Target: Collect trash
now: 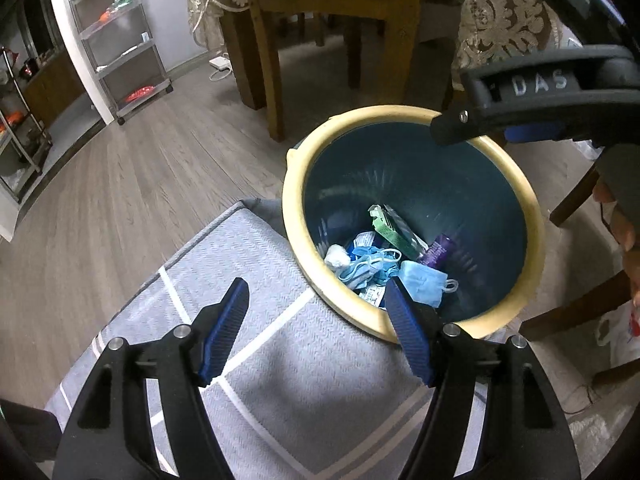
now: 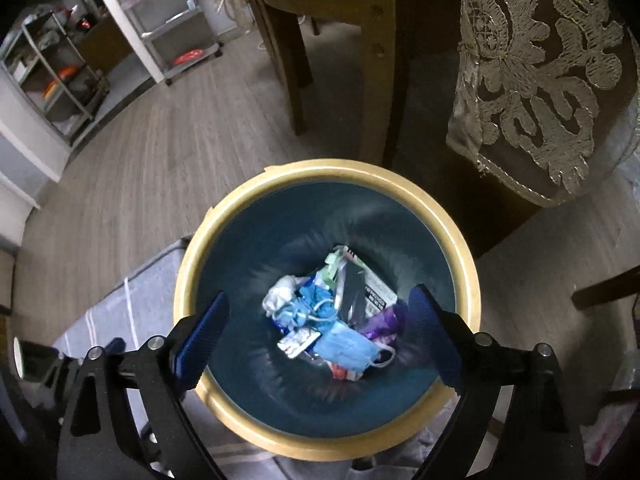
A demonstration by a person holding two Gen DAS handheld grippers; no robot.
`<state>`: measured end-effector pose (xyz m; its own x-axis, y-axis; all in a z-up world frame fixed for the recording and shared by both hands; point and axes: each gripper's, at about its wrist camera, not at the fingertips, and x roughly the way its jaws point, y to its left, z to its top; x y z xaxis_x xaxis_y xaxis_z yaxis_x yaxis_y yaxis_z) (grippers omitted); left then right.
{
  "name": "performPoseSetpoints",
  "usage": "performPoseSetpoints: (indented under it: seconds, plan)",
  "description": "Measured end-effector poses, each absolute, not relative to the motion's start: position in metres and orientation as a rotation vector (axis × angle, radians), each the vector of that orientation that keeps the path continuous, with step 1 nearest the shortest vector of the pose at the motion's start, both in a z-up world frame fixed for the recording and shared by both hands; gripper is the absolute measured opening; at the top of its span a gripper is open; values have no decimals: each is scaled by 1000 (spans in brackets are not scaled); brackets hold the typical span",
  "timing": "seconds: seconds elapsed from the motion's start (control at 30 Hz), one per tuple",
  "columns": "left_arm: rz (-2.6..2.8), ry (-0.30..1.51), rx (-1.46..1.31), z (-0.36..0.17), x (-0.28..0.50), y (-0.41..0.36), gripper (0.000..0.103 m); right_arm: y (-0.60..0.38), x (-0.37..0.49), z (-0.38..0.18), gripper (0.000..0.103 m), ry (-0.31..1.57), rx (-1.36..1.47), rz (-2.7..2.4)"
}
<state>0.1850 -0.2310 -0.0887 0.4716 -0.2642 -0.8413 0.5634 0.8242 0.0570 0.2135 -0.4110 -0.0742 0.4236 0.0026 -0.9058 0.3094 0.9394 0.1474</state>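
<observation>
A round bin with a cream rim (image 1: pixel 532 216) (image 2: pixel 464 240) and dark teal inside stands on the floor. At its bottom lies trash: blue face masks (image 1: pixel 422 282) (image 2: pixel 346 346), a white wad (image 2: pixel 280 298), a green carton (image 1: pixel 390 226), a purple wrapper (image 1: pixel 438 250) (image 2: pixel 380 322). My left gripper (image 1: pixel 316 312) is open over the grey mat beside the bin's near rim, nothing between its blue pads. My right gripper (image 2: pixel 320 312) hangs open straight over the bin's mouth, empty; one of its fingers (image 1: pixel 520 104) shows above the far rim in the left wrist view.
A grey mat with white lines (image 1: pixel 260 280) lies under the bin's near side. Wooden chair legs (image 1: pixel 268 60) (image 2: pixel 376 60) and an embroidered tablecloth (image 2: pixel 540 80) stand just behind the bin. A wheeled shelf rack (image 1: pixel 120 40) is at the far left on wood flooring.
</observation>
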Motion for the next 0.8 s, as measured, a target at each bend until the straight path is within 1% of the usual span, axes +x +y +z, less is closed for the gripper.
performPoseSetpoints:
  seconds: [0.17,0.4,0.47,0.53,0.6,0.67,0.77,0.8]
  plan:
    - [-515,923,332,-64,163,-218,70,-408,192,-66,91,1167,360,-217]
    - [-497,856,285,-20,118,-177,70,-366,129,-27,91,1045,416,-133]
    - [-486,840,267,-9,99,-157,72,-351,110,-18,91,998,391,-127]
    - [-478,826,250,-1,81,-139,80,-342,95,-8,92,942,364,-136]
    - [-461,802,249,4,61,-118,83,-329,77,2,95,878,286,-163]
    - [-436,791,249,6,52,-103,85,-316,66,6,96,849,226,-169]
    - [-404,774,203,17,46,-86,86,-308,47,8,98,814,208,-189]
    - [-399,758,196,20,44,-83,89,-306,40,8,98,806,215,-200]
